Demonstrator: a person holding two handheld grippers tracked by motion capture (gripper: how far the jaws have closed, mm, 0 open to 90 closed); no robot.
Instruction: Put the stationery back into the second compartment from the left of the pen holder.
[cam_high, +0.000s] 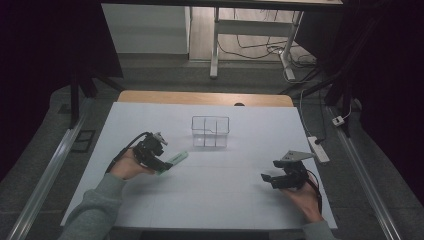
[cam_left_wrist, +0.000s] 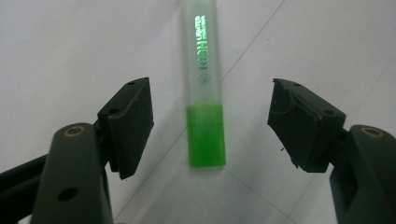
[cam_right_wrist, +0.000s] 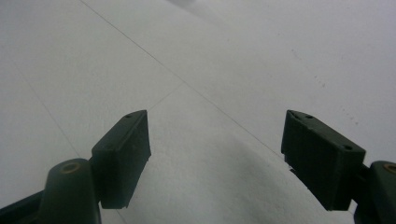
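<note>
Highlighter (cam_left_wrist: 204, 88) lies flat on the white surface (cam_high: 215, 200), just left of centre and a little short of the clear divided container (cam_high: 210, 131), and it sits squarely between the jaws of the left claw (cam_left_wrist: 210, 123), which stand wide apart with bare surface showing on both sides of the pen, so nothing is gripped. Look at that body: a long, flat-sided bar of frosted translucent plastic with pale printed lettering, ending nearest the camera in a bright green section with a squared-off end. It looks light and rigid, and the smooth plastic could well skate on the pads if pinched near an end, so the better hold would seem to be across the flat sides near the middle, about where frosted meets green, to keep it from pivoting. Over on the right, the right claw (cam_high: 272, 178) rests low near the edge of the surface, jaws spread wide in its own view, holding nothing, with just matte white sheet and a few faint crease lines beneath. The container is thin, see-through and split into four compartments, all looking empty from above.
</note>
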